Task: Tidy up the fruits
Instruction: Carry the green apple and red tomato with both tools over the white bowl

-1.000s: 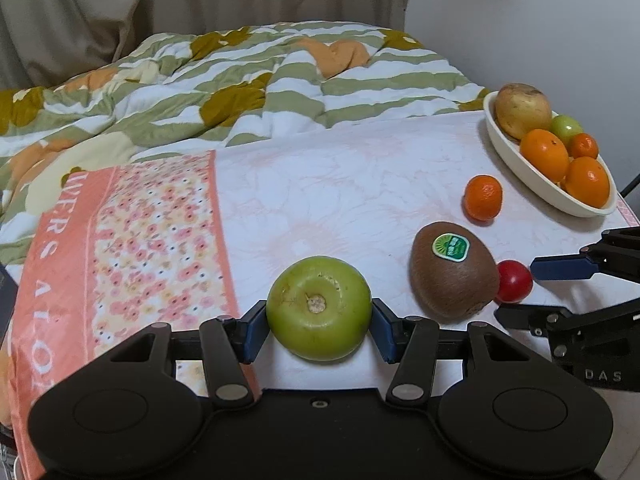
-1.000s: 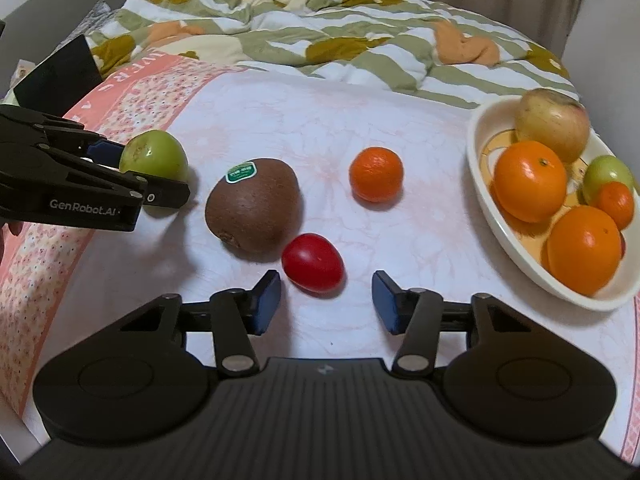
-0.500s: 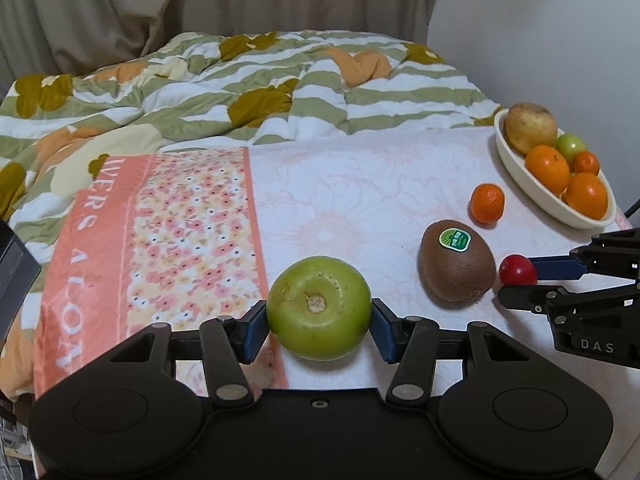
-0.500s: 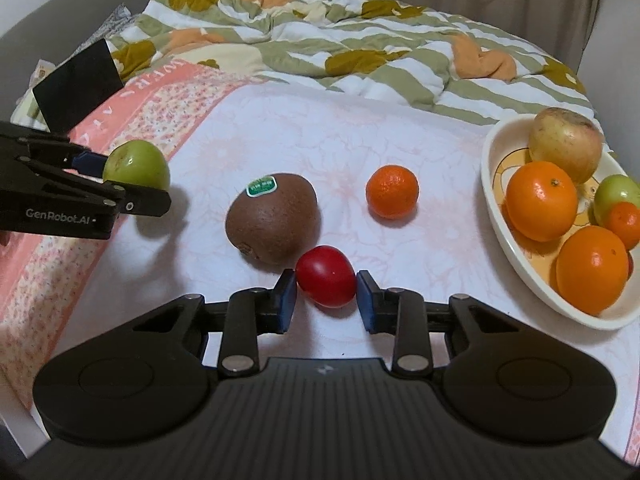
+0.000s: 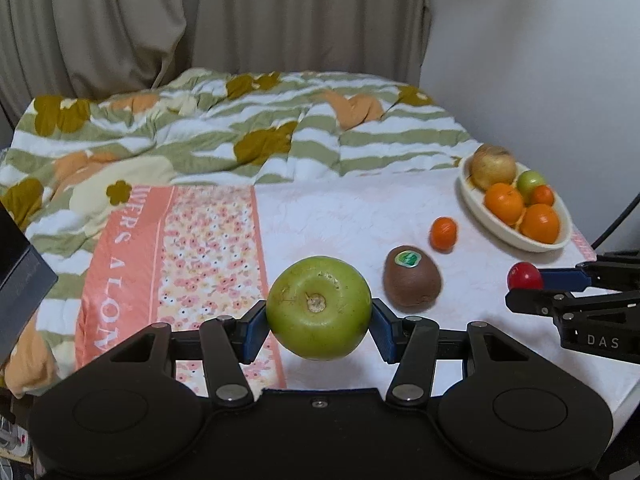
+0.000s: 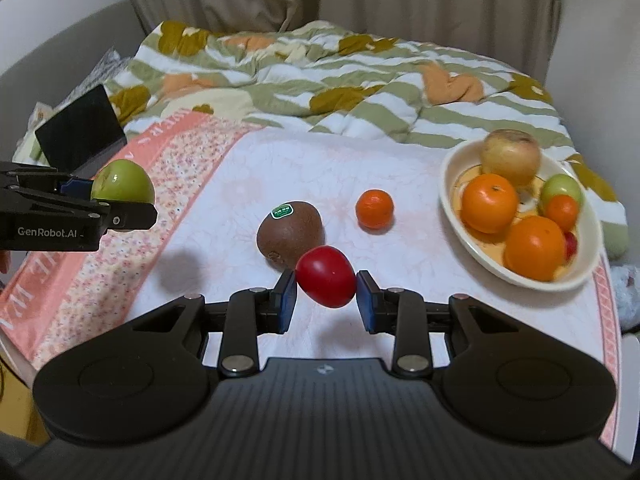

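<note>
My left gripper point(image 5: 319, 326) is shut on a green apple point(image 5: 319, 307), held above the white cloth; the same apple point(image 6: 122, 187) shows at the left of the right wrist view. My right gripper point(image 6: 326, 300) is shut on a small red tomato point(image 6: 326, 281), lifted off the cloth; its shadow lies below. That tomato point(image 5: 524, 276) appears at the right in the left wrist view. A brown kiwi point(image 6: 289, 233) with a green sticker and a small mandarin point(image 6: 374, 209) lie on the cloth. A cream oval bowl point(image 6: 452, 204) at the right holds oranges, a yellowish apple and a small green fruit.
A rumpled green, white and orange quilt point(image 6: 320, 80) covers the far part of the bed. A pink floral panel point(image 5: 208, 256) lies on the left. A dark box point(image 6: 80, 130) stands at the left edge. Curtains point(image 5: 200, 20) and a wall are behind.
The right gripper closed on the red tomato and lifted it off the cloth. The left gripper rose with the green apple. Both views show more of the bed and curtains.
</note>
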The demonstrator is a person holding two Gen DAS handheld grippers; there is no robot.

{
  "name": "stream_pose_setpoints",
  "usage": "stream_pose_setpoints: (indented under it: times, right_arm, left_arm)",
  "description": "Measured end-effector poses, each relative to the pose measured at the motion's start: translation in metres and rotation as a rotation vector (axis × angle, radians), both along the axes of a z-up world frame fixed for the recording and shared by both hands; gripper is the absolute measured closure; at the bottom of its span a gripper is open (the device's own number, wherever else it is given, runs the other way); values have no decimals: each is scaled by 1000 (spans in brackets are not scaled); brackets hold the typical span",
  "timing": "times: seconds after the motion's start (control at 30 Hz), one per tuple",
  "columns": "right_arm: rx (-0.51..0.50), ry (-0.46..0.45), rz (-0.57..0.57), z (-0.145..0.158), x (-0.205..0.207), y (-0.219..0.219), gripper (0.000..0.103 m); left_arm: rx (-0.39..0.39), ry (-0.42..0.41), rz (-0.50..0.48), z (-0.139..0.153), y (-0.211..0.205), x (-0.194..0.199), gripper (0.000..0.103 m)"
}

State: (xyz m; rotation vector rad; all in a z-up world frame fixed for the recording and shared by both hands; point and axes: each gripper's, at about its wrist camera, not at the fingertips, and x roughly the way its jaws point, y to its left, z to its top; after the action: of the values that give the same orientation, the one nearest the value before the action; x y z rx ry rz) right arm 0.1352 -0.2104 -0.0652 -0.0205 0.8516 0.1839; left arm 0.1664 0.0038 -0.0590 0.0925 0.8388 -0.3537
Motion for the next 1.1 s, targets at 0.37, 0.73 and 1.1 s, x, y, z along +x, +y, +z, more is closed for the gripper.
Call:
stream_pose_setpoints:
  times: [0.37,0.73,1.1]
  right_arm:
    - [14,-40,-124,30,-57,-38,55]
    - [12,-35,-106,48,-69,-125,55]
    - [-22,-65,-52,55,-36,-214,55]
  left_arm:
    - [-44,-61,-59,33,-32,-32,46]
    - [-55,-77,-10,52,-113,-46,46]
    - [-87,-50,51,44,-206,-27,46]
